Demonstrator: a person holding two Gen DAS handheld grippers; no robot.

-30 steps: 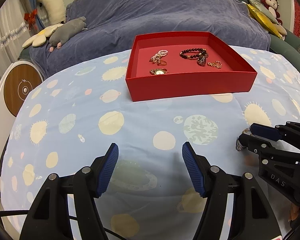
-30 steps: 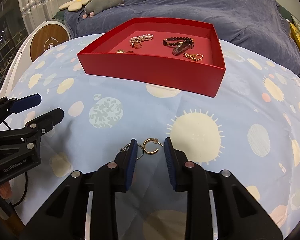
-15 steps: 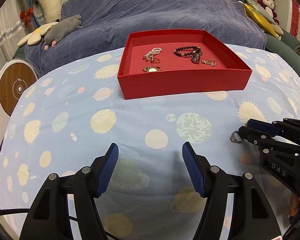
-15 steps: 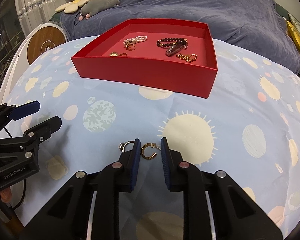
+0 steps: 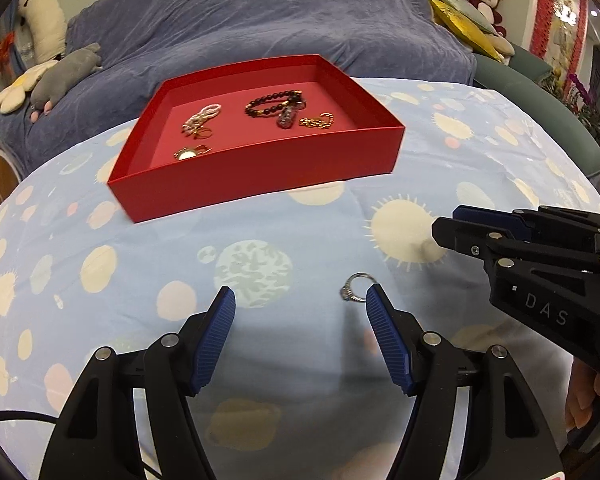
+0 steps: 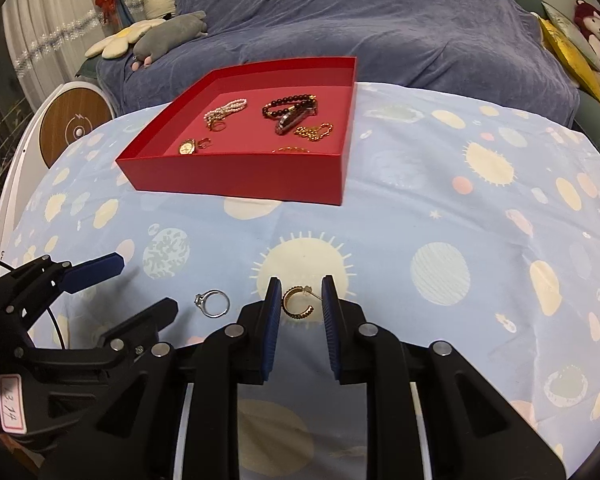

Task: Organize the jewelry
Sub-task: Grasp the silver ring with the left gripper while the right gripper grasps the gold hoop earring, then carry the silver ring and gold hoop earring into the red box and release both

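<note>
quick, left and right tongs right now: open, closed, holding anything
Left tongs: open, holding nothing; the silver ring lies on the cloth by their right fingertip.
Right tongs: partly open around the gold hoop earring, not clamped on it.

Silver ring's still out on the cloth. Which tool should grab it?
Left. The left tool is open with the silver ring just inside its right finger. The right tool brackets the gold hoop earring.

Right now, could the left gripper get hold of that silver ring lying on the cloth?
Probably yes. The left gripper is open, and the silver ring lies on the tablecloth just ahead of its right-hand finger, with nothing on top of it. The right gripper is beside it, around the gold earring.
</note>
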